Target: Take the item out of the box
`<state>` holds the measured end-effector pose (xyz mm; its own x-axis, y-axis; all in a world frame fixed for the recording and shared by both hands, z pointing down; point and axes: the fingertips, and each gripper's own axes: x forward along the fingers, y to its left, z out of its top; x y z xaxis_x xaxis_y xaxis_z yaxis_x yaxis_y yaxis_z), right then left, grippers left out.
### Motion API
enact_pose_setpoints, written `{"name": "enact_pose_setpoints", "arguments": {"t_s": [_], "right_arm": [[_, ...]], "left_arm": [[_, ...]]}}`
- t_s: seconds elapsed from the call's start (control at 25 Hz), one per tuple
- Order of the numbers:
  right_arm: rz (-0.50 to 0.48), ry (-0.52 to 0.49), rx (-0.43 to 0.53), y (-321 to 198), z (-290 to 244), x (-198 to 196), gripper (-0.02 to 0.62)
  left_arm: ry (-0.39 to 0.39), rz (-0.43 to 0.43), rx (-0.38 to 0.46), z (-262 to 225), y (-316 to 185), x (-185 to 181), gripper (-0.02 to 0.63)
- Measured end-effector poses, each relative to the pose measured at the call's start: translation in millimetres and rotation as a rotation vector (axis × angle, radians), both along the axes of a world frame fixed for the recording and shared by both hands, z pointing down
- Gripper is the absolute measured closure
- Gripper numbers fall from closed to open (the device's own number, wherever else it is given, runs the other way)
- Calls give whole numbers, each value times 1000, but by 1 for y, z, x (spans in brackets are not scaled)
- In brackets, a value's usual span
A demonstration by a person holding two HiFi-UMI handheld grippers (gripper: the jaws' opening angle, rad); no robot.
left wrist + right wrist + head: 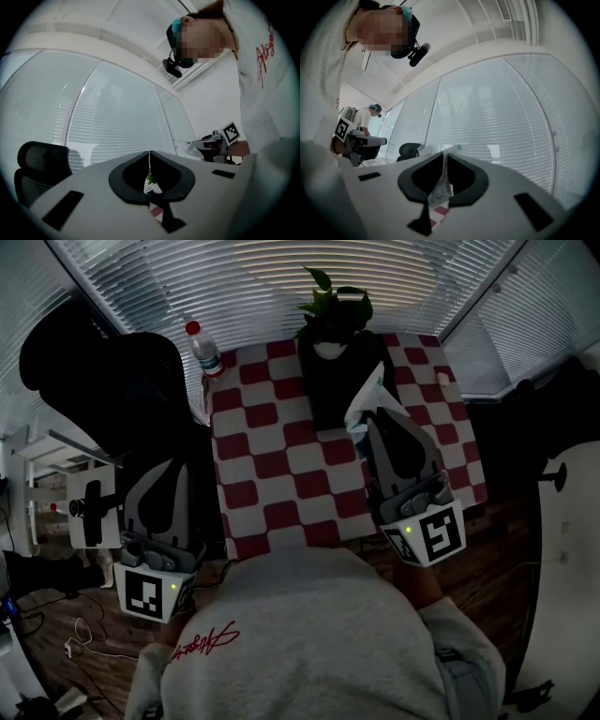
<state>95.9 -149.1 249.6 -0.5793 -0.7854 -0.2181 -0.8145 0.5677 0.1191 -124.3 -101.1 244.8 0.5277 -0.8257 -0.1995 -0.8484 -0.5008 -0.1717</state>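
Here, white crinkled tissue (366, 397) pinched in right gripper (373, 420) by dark box (330, 390), left gripper (175, 465) closed, empty.

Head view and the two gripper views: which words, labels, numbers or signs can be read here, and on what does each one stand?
Nothing reads clearly.
Red script on the grey shirt: handwriting, too blurred to read.
Label on the water bottle: too small to read.
Left cube marker and right cube marker: black-and-white square patterns, no letters.
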Motion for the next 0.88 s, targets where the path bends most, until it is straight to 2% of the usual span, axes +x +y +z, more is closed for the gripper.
{"name": "enact_pose_setpoints", "arguments": {"t_s": [0.76,0.88], "right_arm": [[-10,-19,-6,0,-1,0,552],[-8,-14,-4,1,-1,1,550]], "left_arm": [[-7,5,19,-1,-3,-1,589],[-5,7,-2,2,-3,0,588]]}}
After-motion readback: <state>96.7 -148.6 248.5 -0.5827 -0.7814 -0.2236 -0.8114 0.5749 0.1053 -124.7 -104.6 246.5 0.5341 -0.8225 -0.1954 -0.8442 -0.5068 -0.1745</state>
